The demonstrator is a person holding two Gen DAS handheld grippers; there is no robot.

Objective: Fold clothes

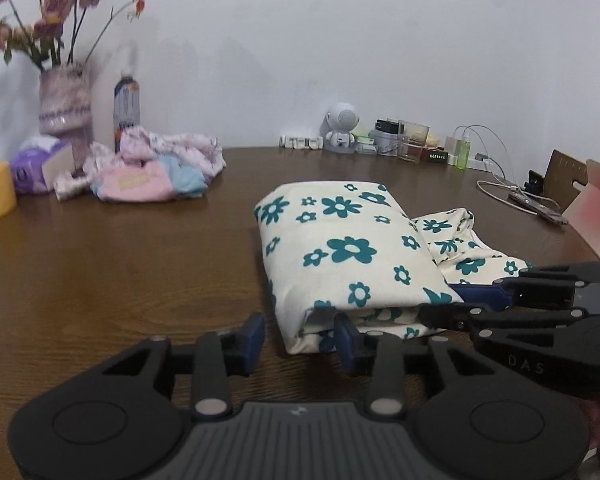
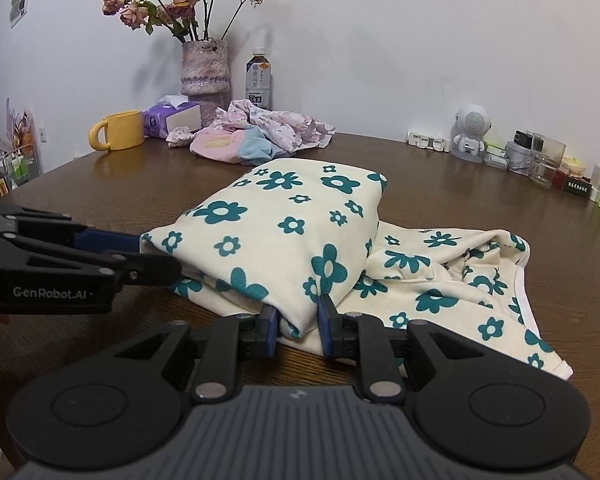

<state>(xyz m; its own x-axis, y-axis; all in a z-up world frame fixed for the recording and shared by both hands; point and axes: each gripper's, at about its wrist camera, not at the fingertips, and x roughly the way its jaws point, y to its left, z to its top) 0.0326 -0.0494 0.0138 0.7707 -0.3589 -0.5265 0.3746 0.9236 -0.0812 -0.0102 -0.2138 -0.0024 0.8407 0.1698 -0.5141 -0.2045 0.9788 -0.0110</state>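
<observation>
Two grippers meet at the near edge of a cream garment (image 1: 340, 248) printed with teal flowers, which lies folded over on a brown table (image 1: 120, 264), a loose part trailing off to its right. The left gripper (image 1: 300, 340) has its jaws apart: one blue pad sits against the cloth's near corner, the other rests over bare wood beside it. The right gripper (image 2: 298, 330) is clamped on a fold of the garment's edge, cloth pinched between both pads. A heap of pink clothes (image 2: 256, 138) lies well behind, near a vase (image 2: 204, 74), a bottle (image 2: 259, 80) and a yellow mug (image 2: 118, 130).
</observation>
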